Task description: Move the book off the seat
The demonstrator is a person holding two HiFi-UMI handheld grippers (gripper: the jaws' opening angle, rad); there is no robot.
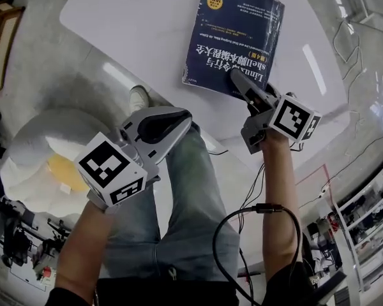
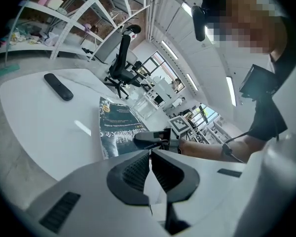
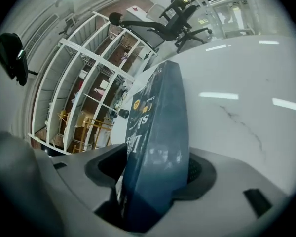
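Nearest the lens, the left gripper is hovering over the person's jeans, its jaws pressing together on nothing. Beyond it, the right gripper is straddling the near edge of the book, jaws standing apart and leaving a gap beside one pad. That dark blue paperback, showing white lettering and a round yellow badge, is lying cover-up on the white table.
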